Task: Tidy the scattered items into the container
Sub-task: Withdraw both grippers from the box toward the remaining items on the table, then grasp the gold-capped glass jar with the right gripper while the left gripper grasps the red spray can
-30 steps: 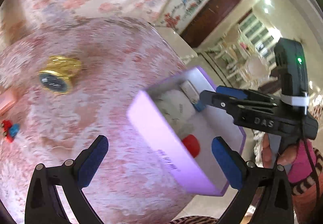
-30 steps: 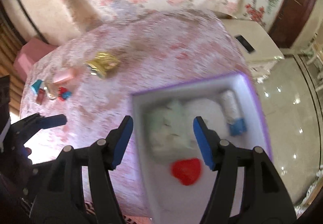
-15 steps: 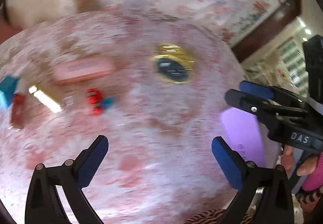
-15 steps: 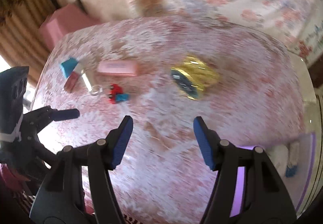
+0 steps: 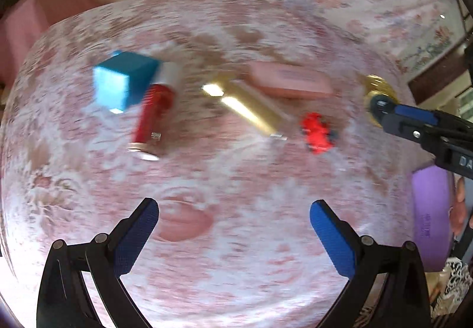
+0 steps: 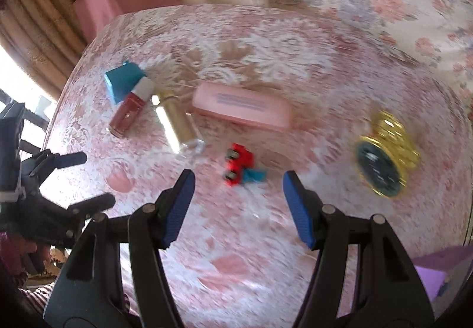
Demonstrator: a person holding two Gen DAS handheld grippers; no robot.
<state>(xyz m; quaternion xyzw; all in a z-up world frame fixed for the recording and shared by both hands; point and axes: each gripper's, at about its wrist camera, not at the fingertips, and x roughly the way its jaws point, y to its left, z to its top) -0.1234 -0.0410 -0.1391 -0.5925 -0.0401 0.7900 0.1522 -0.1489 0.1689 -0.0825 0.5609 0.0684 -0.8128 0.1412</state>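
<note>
Swinging both grippers away from the purple box (image 6: 437, 274) since a sec ago, you're now over the loose stuff. Left gripper (image 5: 233, 227) & right gripper (image 6: 238, 206) both gape, nothing held. Red toy (image 6: 238, 164) sits just ahead of the right one; box at table's right edge

We read only "DA" in pale letters on the black body of the right hand-held gripper (image 5: 419, 124); print on the pink oblong box (image 6: 242, 106) and purple container (image 5: 430, 218) is too blurred.
</note>
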